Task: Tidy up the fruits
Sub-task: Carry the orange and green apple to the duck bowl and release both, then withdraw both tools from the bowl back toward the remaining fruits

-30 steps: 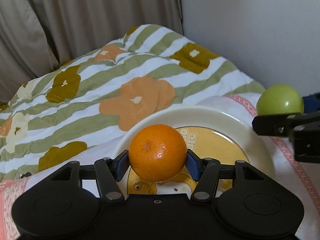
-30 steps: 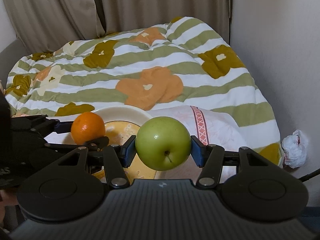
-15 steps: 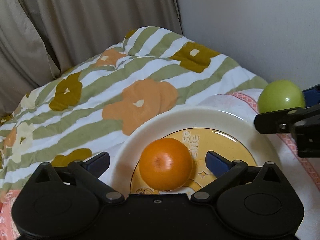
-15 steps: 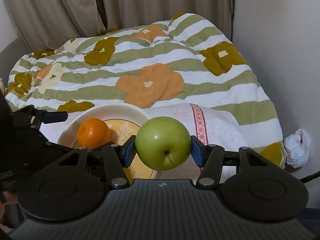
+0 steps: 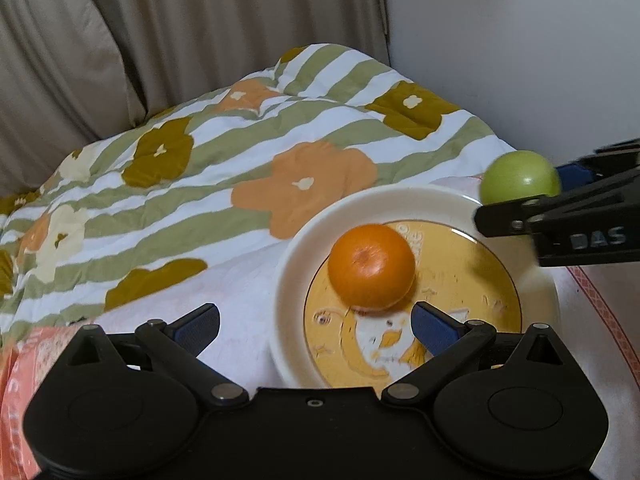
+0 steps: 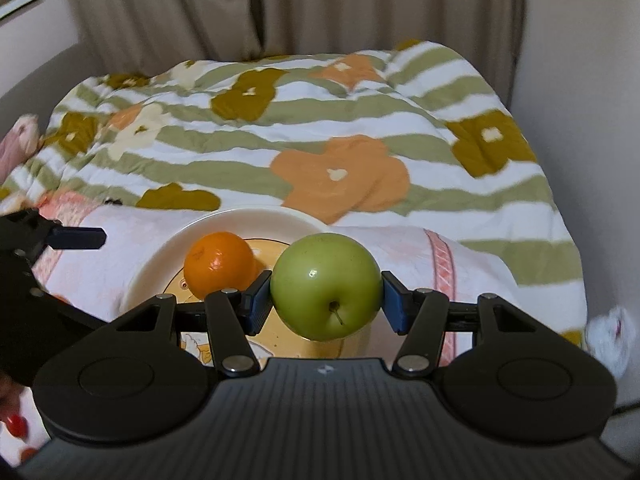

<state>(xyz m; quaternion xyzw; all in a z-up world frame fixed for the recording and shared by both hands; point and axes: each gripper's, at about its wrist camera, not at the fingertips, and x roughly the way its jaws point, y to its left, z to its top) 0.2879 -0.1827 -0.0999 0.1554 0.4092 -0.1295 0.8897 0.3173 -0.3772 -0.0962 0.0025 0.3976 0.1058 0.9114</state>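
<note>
**Orange on the plate, apple in my right grip**

The orange [image 5: 371, 265] sits on the plate [image 5: 298, 240], on the yellow printed centre toward the rim nearest the quilt, and it rests there by itself with nothing touching it. My left gripper [image 5: 316, 322] hangs just short of the plate's near edge with its two fingers spread as wide as they go; the blue pads [image 5: 434, 326] stand to either side of empty air, one over the plate's centre and one off the plate over the white cloth [image 5: 240, 292]. I hold nothing in that one

The green apple [image 6: 326, 285] is clamped in my right gripper [image 6: 326, 300], the blue pads pressed against its two sides, stem end turned toward the camera. It is carried above the plate's right-hand part, clear of the dish, and beside the orange, which from this side lies on the plate's left half. In the left view the apple shows past the plate's far right rim, with the dark bar of the right gripper running in from the edge of the picture

The plate rests on the white cloth with its pink patterned border [image 6: 440, 256], and beyond the plate spreads a quilt [image 5: 240, 152] of green and white stripes with orange, brown and cream flowers. Behind the quilt hang beige curtains [image 6: 280, 8], and a pale wall [image 5: 520, 40] stands to the right of the plate
</note>
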